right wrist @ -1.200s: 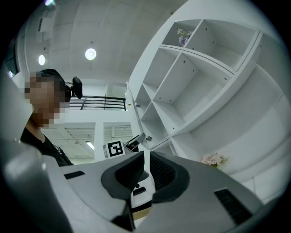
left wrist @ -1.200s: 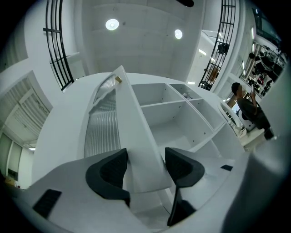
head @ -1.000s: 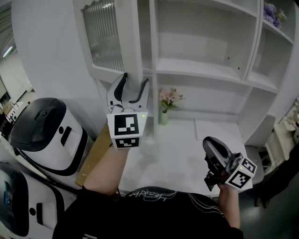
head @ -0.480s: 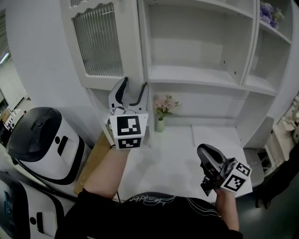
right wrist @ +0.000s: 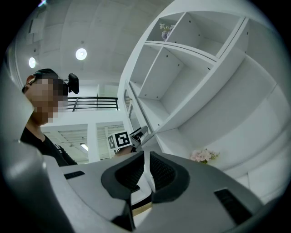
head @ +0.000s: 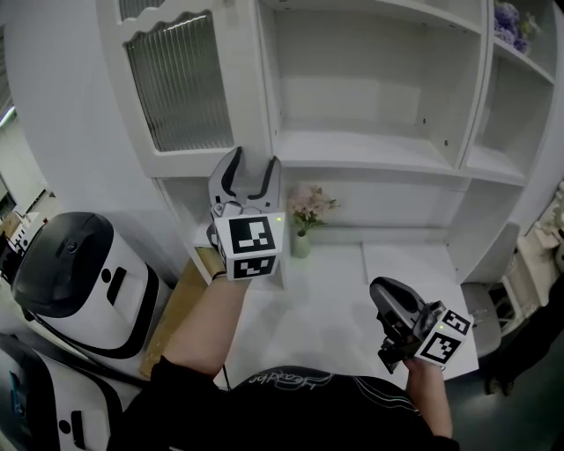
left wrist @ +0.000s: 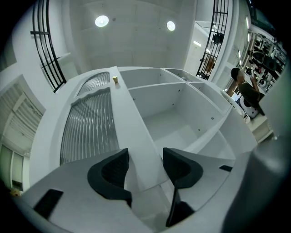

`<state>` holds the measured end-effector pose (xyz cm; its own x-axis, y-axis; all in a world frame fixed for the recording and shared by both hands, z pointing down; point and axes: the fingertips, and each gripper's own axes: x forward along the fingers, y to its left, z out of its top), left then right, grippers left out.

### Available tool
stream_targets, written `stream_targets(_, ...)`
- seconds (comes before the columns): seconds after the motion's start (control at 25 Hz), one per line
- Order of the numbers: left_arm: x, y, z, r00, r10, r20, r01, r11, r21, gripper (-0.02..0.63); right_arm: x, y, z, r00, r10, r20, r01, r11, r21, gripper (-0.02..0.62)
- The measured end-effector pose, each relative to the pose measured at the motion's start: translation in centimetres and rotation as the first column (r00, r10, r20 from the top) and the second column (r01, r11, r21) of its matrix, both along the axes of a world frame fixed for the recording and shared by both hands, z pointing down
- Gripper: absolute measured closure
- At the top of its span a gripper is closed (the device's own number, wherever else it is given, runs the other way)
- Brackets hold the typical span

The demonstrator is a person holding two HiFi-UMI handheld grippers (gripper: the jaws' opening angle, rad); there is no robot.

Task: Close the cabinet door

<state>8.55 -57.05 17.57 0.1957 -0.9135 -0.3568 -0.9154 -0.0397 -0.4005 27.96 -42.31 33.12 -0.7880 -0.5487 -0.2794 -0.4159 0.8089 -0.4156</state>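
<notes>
The white cabinet door point(head: 176, 88) with ribbed glass hangs at the upper left, beside the open shelves point(head: 370, 145). My left gripper point(head: 254, 169) is raised to the door's lower right corner and is open. Its jaws have just been closing a little. In the left gripper view, the door's white edge strip point(left wrist: 129, 123) runs up between the jaws of the left gripper point(left wrist: 145, 159), and the pads do not press on it. The ribbed glass point(left wrist: 88, 127) lies to their left. My right gripper point(head: 392, 304) hangs low over the desk, shut and empty; in its own view the right gripper point(right wrist: 146, 164) has its pads close together.
A small vase of pink flowers point(head: 304, 225) stands on the white desk point(head: 335, 299) under the shelves. Two white-and-black machines point(head: 79, 264) and a wooden board point(head: 181, 304) are at the left. Purple flowers point(head: 511, 22) sit on the top right shelf. A person point(left wrist: 245, 88) stands far off.
The door now shows broader and more face-on, nearer the cabinet front. My left gripper has followed its lower corner. The right gripper has sunk slightly.
</notes>
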Motion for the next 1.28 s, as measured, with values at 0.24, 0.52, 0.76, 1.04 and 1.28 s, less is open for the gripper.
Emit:
stream_targets(0.24,0.1,-2.3,0.0,1.000,-0.001,-0.004,0.001,1.000,-0.003,0.363,0.7,-1.8,-0.1,1.000,0.019,-0.012,-0.019,1.000,-0.006,0.532)
stream_targets(0.52,-0.2,-2.3,-0.1,1.000,0.012,-0.007,-0.012,1.000,0.020,0.368,0.0,-2.8,0.7,0.999,0.006,-0.034,-0.007,1.000,-0.024,0.532)
stream_targets(0.76,-1.0,-1.7,-0.4,0.997,0.078,-0.021,-0.079,0.996,-0.037,0.418,-1.5,-2.2,0.6,0.999,-0.007,-0.042,0.006,1.000,-0.017,0.532)
stream_targets(1.04,-1.2,0.4,-1.1,0.979,0.199,-0.040,-0.202,0.974,-0.101,0.469,-2.8,-0.3,-0.5,0.998,-0.011,-0.055,0.011,1.000,0.009,0.532)
stream_targets(1.28,-0.3,6.1,0.6,0.900,0.415,-0.134,-0.435,0.876,-0.207,0.555,-5.4,2.6,-1.9,0.998,-0.020,-0.060,0.022,1.000,0.022,0.532)
